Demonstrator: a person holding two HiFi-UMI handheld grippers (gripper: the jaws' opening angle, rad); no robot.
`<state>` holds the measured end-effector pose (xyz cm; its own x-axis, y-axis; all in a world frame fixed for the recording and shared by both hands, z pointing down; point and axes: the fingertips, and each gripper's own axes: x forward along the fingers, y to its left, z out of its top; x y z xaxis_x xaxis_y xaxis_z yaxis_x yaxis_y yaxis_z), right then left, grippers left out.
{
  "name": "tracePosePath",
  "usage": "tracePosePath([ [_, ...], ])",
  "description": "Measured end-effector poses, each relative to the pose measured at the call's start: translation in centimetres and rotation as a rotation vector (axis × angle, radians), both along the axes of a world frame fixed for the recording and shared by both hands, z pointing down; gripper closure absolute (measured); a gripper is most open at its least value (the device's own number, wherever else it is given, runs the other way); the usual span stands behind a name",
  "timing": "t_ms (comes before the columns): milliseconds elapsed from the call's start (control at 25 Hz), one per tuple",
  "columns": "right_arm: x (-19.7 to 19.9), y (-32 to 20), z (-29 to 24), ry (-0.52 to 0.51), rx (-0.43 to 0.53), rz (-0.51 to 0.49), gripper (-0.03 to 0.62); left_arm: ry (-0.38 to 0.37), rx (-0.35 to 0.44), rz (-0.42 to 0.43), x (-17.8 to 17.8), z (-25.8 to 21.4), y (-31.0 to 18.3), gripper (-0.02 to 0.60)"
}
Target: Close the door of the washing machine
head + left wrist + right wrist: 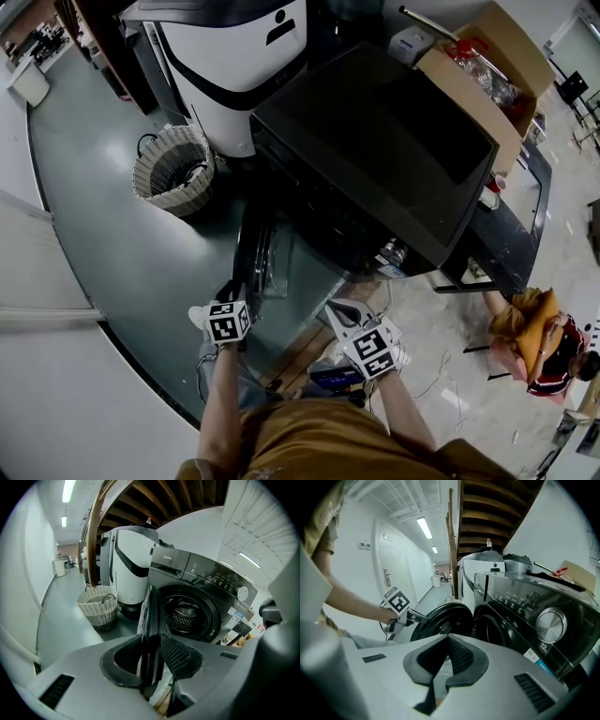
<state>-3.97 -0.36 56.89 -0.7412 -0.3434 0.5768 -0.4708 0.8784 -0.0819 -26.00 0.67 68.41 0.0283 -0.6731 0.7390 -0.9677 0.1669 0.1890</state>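
Left gripper [151,639] closing around door [151,605]; basket [97,607] near washer [206,585].

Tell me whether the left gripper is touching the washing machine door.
Touching. The left gripper view shows the door edge-on between the closing jaws of the left gripper, with both pads against it and no gap.
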Motion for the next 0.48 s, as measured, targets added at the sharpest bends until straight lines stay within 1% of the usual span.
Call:
tracePosePath([
  [320, 2.9, -0.2, 0.1, 0.004, 0.003, 0.022, 0.580, -0.009, -0.001, -0.017, 1.8, 0.0, -0.2, 0.443],
  [480, 4.0, -0.6, 0.2, -0.025, 0.017, 0.043, 0.580, -0.010, 0.004, -0.017, 2.8, 0.1, -0.3, 0.445],
])
